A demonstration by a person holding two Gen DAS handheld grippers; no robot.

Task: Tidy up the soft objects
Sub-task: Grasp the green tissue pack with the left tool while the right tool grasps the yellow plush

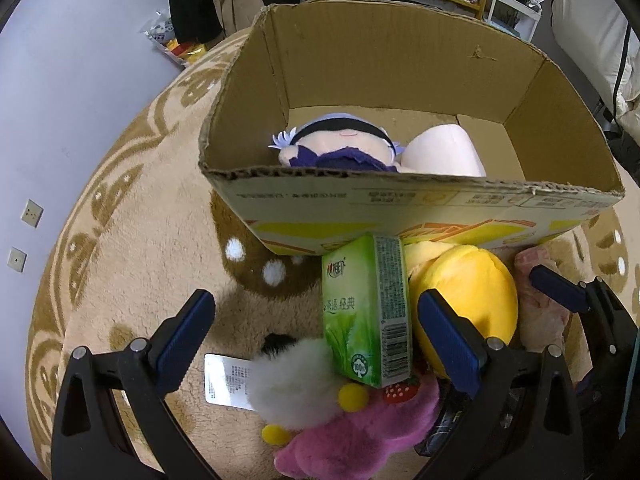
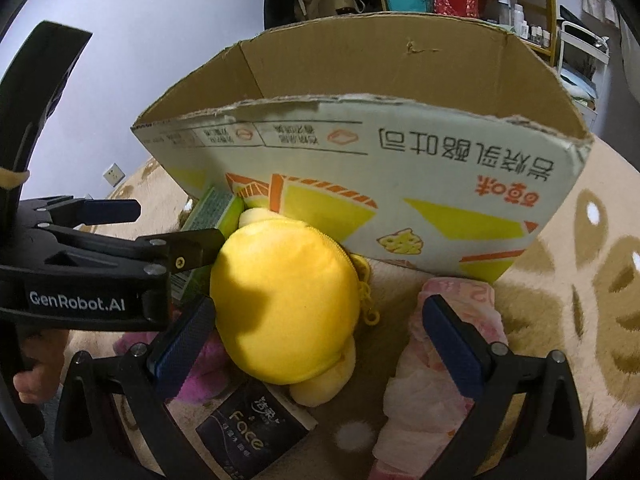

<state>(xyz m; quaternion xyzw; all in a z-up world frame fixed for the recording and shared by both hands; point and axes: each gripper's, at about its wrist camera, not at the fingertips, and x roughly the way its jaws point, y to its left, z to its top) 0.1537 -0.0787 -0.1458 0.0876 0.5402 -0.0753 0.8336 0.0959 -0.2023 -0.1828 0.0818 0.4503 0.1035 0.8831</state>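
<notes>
While two plush toys already lie in the open brown cardboard box [image 1: 384, 80], your left hand-held gripper [image 1: 316, 344] hangs spread around the green tissue pack [image 1: 366, 312]. Right hand-held gripper [image 2: 316, 344], spread, straddles the round yellow plush pouch [image 2: 280, 300] at 6 o'clock of the box: close, lift over.

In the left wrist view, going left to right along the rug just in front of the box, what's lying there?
White fluffy plush → green tissue pack → yellow round plush → pink bundle. The purple plush below the tissue pack overlaps too much to place.
</notes>
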